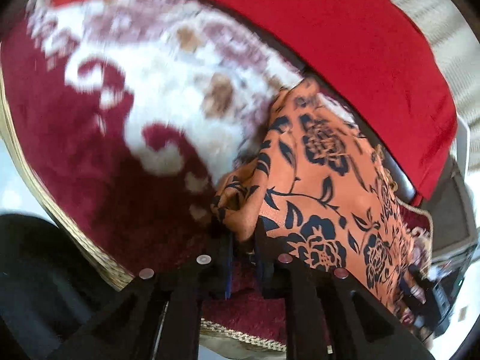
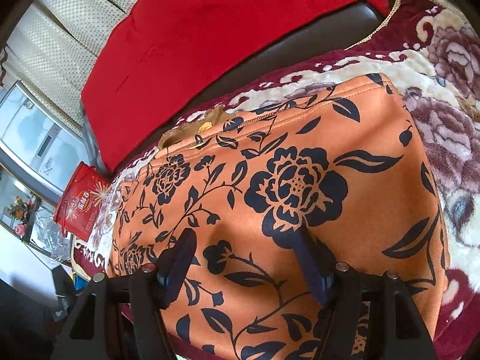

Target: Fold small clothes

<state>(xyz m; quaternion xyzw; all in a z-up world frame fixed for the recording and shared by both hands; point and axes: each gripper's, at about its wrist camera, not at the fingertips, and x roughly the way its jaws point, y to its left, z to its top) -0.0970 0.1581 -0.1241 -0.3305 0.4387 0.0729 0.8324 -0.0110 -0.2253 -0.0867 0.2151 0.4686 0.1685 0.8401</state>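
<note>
The orange garment printed with dark navy flowers (image 2: 300,186) lies on a plush maroon-and-cream floral blanket (image 2: 444,96). The left claw (image 1: 243,234), pressed together, pinches a bunched edge of it and lifts it. The right claw (image 2: 246,240), spread wide, presses on the flat cloth. A fold seems underway; next the lifted edge likely needs carrying across and laying flat.

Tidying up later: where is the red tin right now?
In the right wrist view, the red tin sits at the far left, beside the orange floral garment on the maroon blanket.
</note>
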